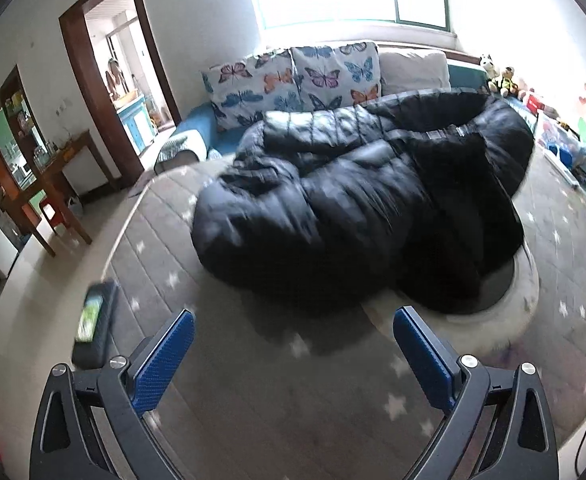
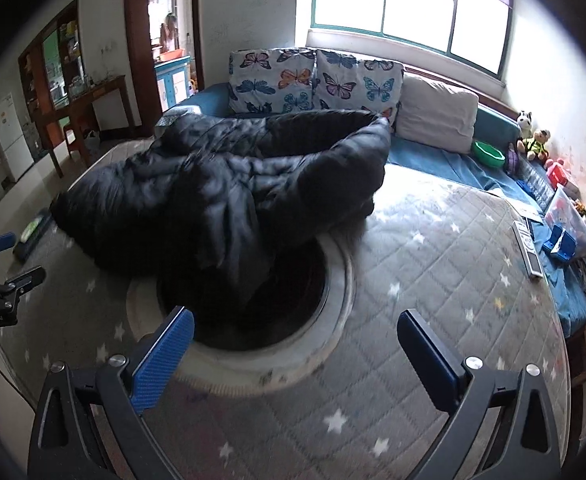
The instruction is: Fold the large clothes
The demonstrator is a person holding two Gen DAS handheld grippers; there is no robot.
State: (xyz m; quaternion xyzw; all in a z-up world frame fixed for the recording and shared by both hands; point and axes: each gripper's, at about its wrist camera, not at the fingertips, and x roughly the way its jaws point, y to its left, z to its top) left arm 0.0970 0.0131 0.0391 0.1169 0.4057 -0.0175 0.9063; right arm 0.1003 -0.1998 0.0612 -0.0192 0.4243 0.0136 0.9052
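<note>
Because nothing is between either pair of fingers, the lines below read this as a moment ahead of a grasp.

Garment: a black quilted down coat (image 1: 357, 208) lies heaped and crumpled on the grey star-print mattress pad (image 1: 253, 400), its far end up against the butterfly cushions (image 1: 293, 80); it is not spread flat, so no fold line is ready.

Hood trim: a pale fur-like rim (image 2: 345, 280) curls round the dark hood opening at the near end, which puts the collar end closest to the person, probably the easiest place to start.

Left gripper (image 1: 293, 340): released, blue pads wide apart, hovering over bare pad just short of the coat's near edge, touching nothing.

Right gripper (image 2: 295, 340): also spread and empty, held over the hood rim; whether its left finger touches the rim cannot be told.

Why so held: both sit low and near the hem side, likely to pinch two points and pull the coat flat.

Clutter: a phone-like device (image 1: 93, 328) lies at the left edge of the pad, clear of the coat; remote controls (image 2: 529, 252) lie well to the right.

Risk: slippery, puffy fabric may slide from a shallow pinch.
</note>
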